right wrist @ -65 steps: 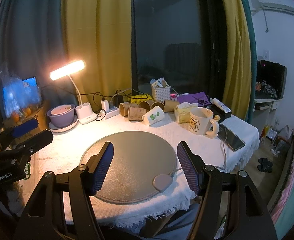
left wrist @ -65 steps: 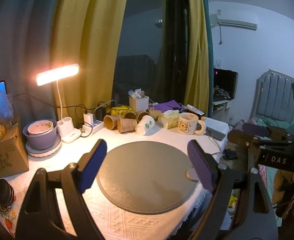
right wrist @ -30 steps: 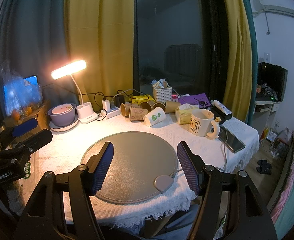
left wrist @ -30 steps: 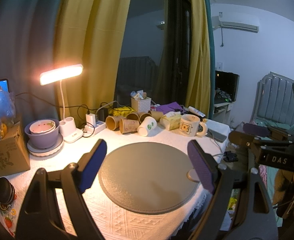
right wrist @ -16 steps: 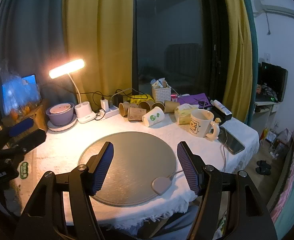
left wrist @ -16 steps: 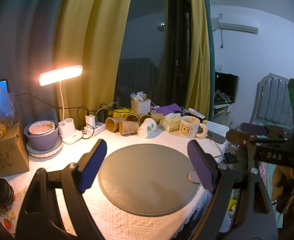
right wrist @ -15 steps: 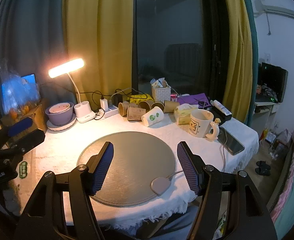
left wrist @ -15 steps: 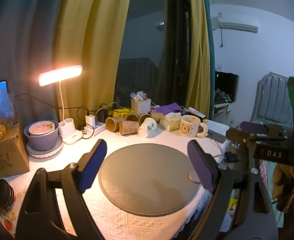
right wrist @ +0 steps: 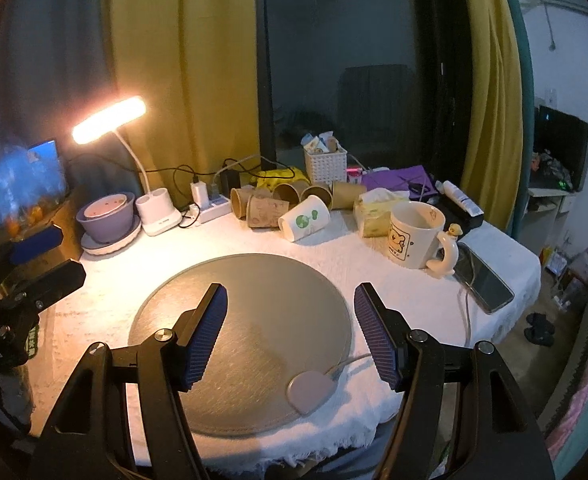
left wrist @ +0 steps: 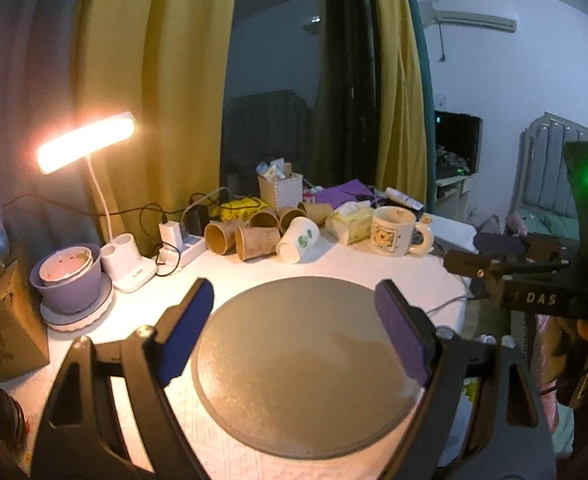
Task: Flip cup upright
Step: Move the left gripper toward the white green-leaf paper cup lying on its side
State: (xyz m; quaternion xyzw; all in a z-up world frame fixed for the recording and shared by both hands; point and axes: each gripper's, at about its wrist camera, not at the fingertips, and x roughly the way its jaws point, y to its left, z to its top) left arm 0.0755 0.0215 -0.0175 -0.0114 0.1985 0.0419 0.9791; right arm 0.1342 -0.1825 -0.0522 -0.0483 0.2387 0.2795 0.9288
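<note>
Nothing done yet, by the look of it. Nearest, left gripper (left wrist: 294, 332) and right gripper (right wrist: 290, 336) both spread wide, holding nothing, poised over the round grey mat (right wrist: 254, 320). Beyond the mat, white cup (right wrist: 304, 217) with green print lying on its side among toppled brown paper cups (right wrist: 266, 209); approach, grasp and turn all remaining. Upright cartoon mug (right wrist: 415, 234) just right. Readable: "DAS" on the other gripper's body, seen from the left wrist.
</note>
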